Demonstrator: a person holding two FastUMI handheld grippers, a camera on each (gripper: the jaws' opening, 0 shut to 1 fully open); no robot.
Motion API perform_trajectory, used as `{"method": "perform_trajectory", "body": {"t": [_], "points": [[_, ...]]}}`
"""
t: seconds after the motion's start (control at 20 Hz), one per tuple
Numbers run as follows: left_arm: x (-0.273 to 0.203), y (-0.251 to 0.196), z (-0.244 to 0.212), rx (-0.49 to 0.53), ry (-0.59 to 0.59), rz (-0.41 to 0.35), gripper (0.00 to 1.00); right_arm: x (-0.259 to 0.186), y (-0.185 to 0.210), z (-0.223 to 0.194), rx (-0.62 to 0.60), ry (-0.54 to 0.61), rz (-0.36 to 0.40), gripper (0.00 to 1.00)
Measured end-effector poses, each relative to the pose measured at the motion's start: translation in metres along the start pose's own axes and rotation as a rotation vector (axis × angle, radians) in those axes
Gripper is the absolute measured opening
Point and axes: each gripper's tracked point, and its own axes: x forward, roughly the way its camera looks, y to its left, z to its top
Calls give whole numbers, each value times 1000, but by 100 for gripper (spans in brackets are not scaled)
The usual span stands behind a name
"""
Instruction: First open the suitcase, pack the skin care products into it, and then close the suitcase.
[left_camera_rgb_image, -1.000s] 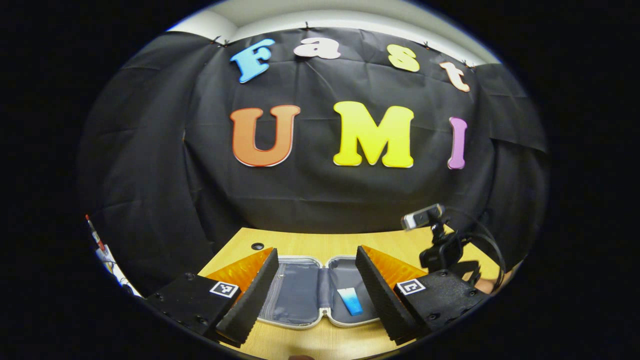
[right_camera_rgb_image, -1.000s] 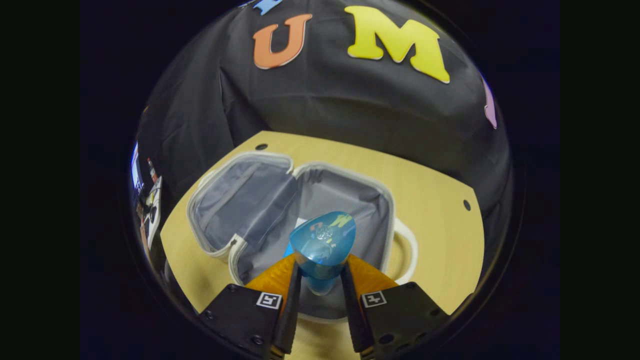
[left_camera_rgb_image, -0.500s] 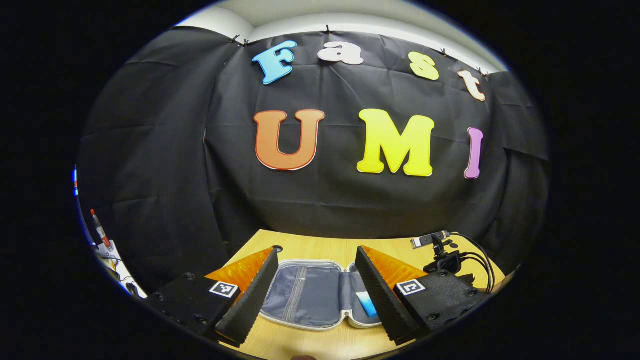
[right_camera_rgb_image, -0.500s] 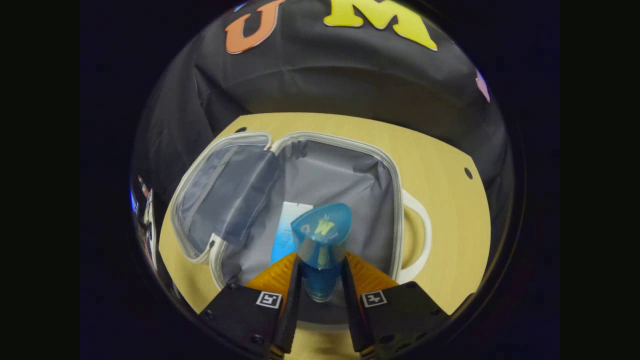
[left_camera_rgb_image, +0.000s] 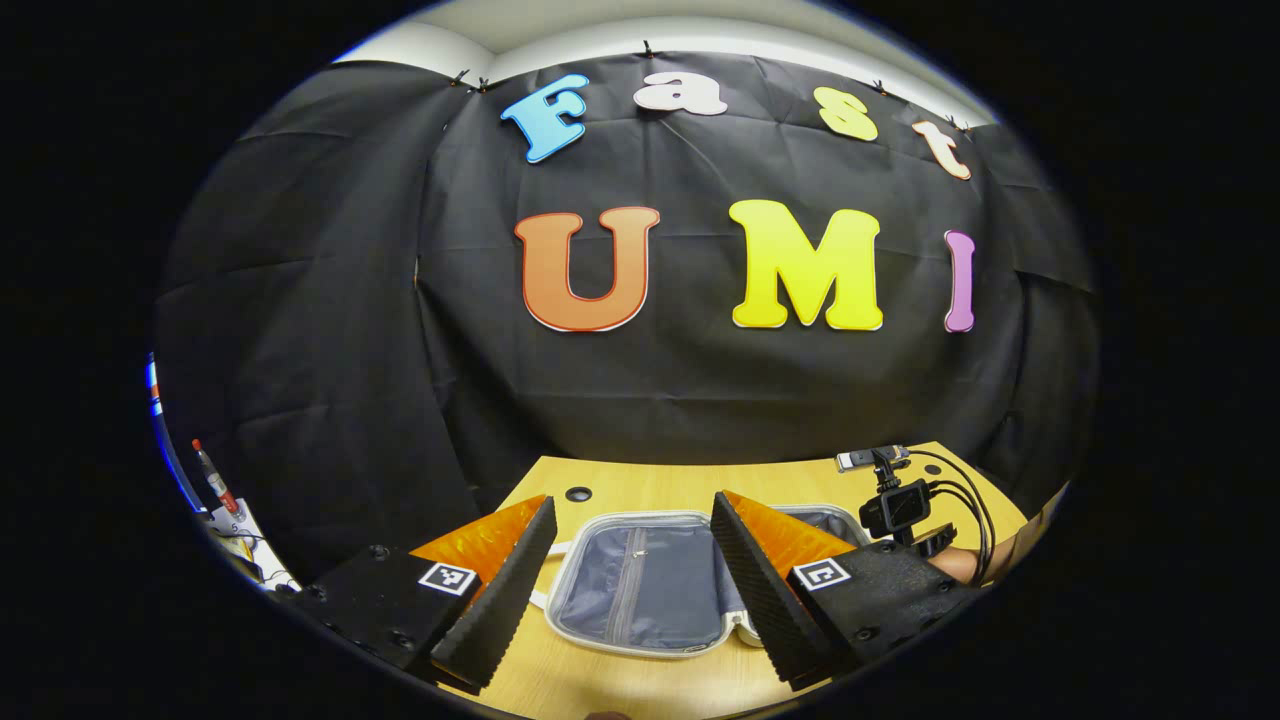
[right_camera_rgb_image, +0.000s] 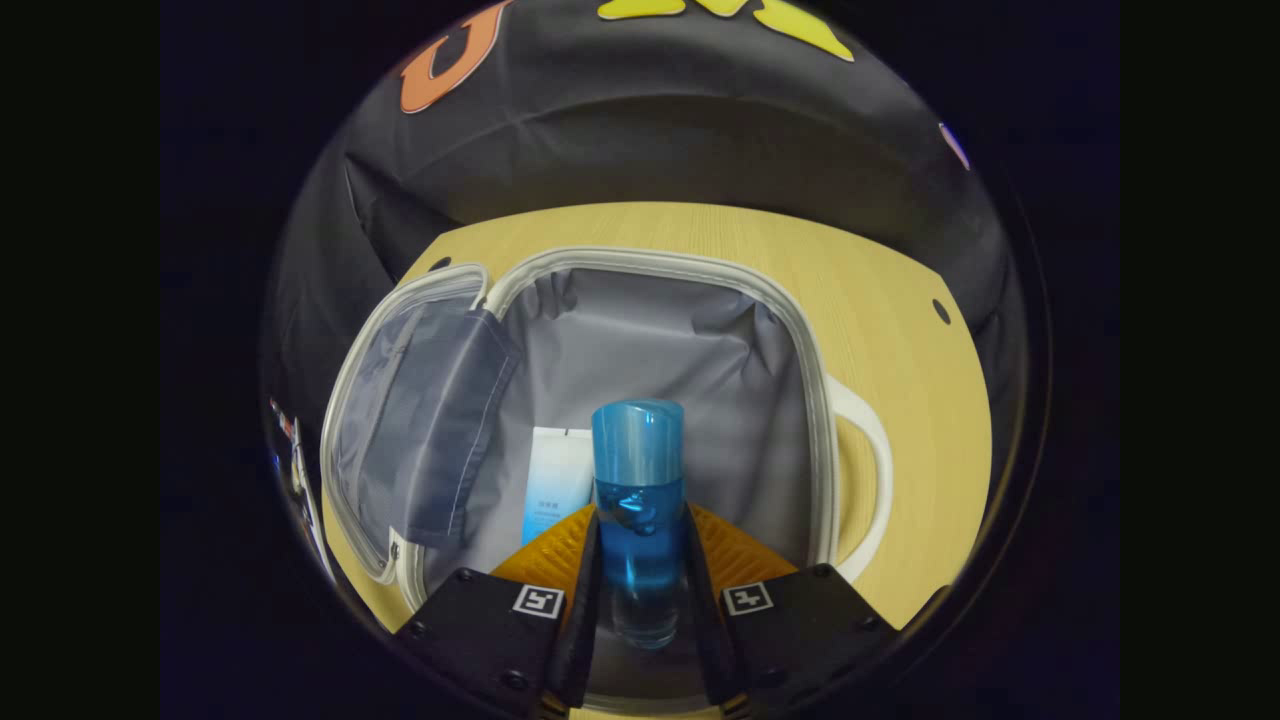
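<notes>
Wooden table (right_camera_rgb_image: 880, 290) holds the open suitcase (right_camera_rgb_image: 660, 262) — mid-frame in the right gripper view. Both right gripper (right_camera_rgb_image: 640, 585) fingers squeeze a blue bottle (right_camera_rgb_image: 637, 480), hiding part of a white tube (right_camera_rgb_image: 555, 480) inside. Left gripper (left_camera_rgb_image: 632, 580) gapes wide — its fingers cover part of the suitcase.

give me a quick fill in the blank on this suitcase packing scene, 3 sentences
1. The right gripper is shut on a blue ____.
2. The suitcase on the wooden table lies ____, its grey lining showing.
3. Inside the suitcase, beside the held item, lies a white and blue ____.
4. The left gripper holds ____ between its fingers.

Missing words: bottle; open; tube; nothing
</notes>
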Motion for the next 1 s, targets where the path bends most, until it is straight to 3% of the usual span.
{"method": "perform_trajectory", "body": {"t": [0.25,0.35,0.5,0.6,0.75,0.8,0.9,1.0], "points": [[0,13,-2,32,-6,-22,99,9,-6,-2,48,23,-38,41],[2,29,-3,80,-7,-3,99,9,-4,-2,44,31,-42,39],[3,51,-12,100,13,42,99,7,-3,0,33,36,-42,46],[6,59,-22,32,21,43,99,0,-3,6,38,21,-35,52],[16,73,-48,-104,83,25,99,-27,-2,23,31,-56,-17,82],[20,76,-64,-141,119,13,99,-42,-3,34,10,-103,-17,78],[31,94,-88,-184,162,42,99,-79,-4,59,-40,-205,-15,82],[52,101,-109,-244,193,51,98,-121,-1,78,-93,-291,9,78]]}}
